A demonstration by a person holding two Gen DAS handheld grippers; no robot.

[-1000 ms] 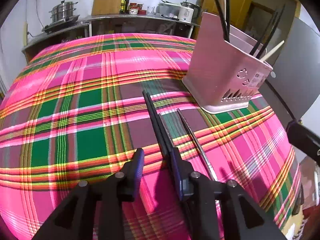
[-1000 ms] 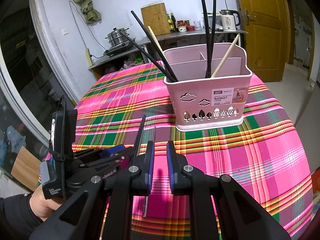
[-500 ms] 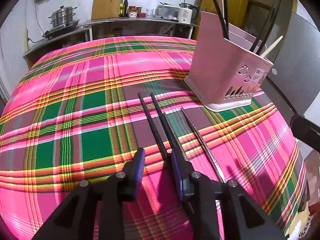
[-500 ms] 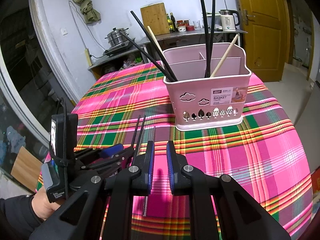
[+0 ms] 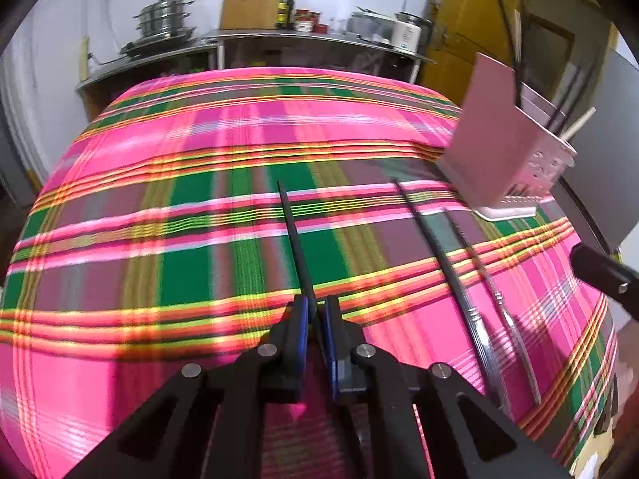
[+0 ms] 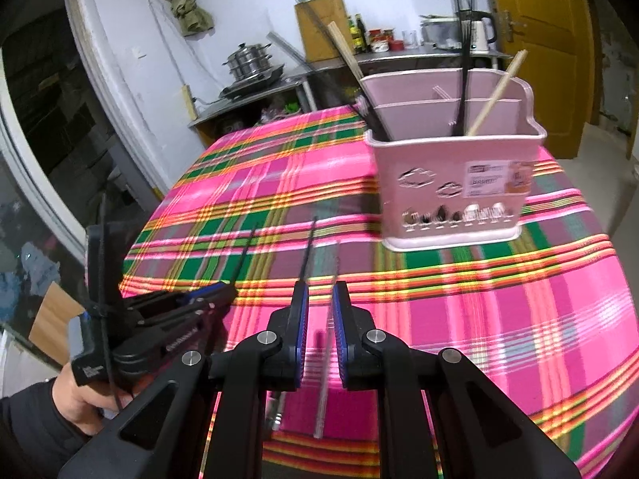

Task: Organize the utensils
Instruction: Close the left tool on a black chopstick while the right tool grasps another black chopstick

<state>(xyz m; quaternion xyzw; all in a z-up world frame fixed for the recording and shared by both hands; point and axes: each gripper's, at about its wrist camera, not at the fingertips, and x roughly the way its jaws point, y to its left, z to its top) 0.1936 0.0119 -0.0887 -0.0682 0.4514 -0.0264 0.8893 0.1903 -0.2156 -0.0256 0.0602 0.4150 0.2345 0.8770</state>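
Pinching a black chopstick (image 5: 293, 235) in my left tongs (image 5: 315, 311), jaws just closed on it, its tip over the plaid cloth (image 5: 159, 247). Beside it two more chopsticks (image 5: 451, 263) lie flat. My right tongs (image 6: 318, 299) hover narrowly parted, empty. Far right stands the pink basket (image 6: 451, 167).

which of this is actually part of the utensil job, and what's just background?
Job: pink basket; black chopstick; metal-ended black chopstick; silver chopstick; chopsticks already in the basket.
Background: steamer pot; cutting board; kettle; bottles; door.
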